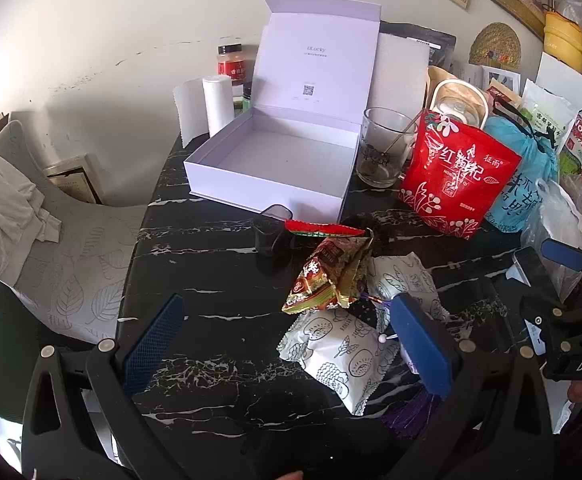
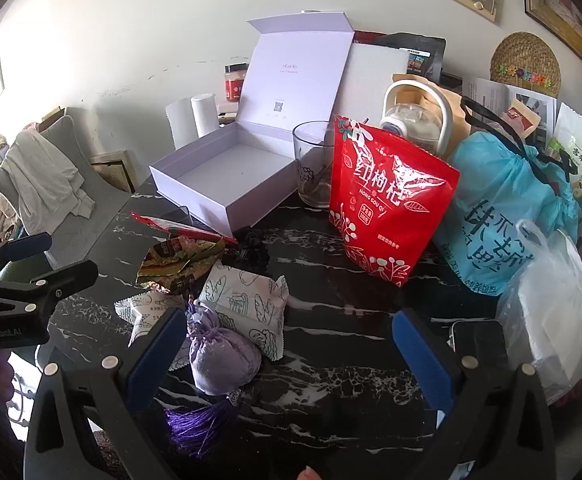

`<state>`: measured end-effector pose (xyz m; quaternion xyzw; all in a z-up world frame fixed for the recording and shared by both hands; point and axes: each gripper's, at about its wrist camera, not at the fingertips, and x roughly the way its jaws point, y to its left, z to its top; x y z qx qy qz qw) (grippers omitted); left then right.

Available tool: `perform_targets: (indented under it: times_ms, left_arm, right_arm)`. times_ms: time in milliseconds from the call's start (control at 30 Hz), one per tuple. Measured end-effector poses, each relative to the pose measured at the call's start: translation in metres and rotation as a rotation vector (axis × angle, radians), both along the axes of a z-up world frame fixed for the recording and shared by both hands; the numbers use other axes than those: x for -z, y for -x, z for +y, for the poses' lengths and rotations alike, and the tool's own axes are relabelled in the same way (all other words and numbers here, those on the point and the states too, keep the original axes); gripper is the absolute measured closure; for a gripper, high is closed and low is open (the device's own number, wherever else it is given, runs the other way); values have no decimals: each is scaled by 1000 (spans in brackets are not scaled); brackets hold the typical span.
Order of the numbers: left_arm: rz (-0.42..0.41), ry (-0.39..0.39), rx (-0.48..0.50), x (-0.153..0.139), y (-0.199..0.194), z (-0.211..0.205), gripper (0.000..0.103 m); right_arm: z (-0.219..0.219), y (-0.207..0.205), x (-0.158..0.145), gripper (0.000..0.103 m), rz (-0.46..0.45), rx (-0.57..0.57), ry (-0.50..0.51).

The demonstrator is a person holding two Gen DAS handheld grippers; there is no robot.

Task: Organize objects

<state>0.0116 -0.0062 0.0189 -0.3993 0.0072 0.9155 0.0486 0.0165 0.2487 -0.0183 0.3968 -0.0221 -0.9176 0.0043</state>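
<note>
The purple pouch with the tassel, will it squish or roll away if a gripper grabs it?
The purple pouch looks like soft gathered cloth, so it would probably squish rather than stay stiff. Its lumpy shape sags flat on the table, so rolling seems unlikely. The loose tassel would likely dangle when it is lifted.

The right hand-held gripper (image 2: 289,356) hangs wide open over the black marbled desk (image 2: 351,360). A purple pouch (image 2: 223,356) lies just inside its left finger, touching white patterned packets (image 2: 251,304). Beyond stand an open white box (image 2: 227,176), a glass (image 2: 313,168) and a red bag (image 2: 387,204).
</note>
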Motion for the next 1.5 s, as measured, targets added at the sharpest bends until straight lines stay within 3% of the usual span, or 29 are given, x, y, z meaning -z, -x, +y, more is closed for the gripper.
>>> perform_targets:
  times_ms: [1500]
  left_arm:
    - [-36, -21, 39, 8, -4, -3, 1]
  right_arm:
    - [-2, -6, 2, 1, -3, 20, -3]
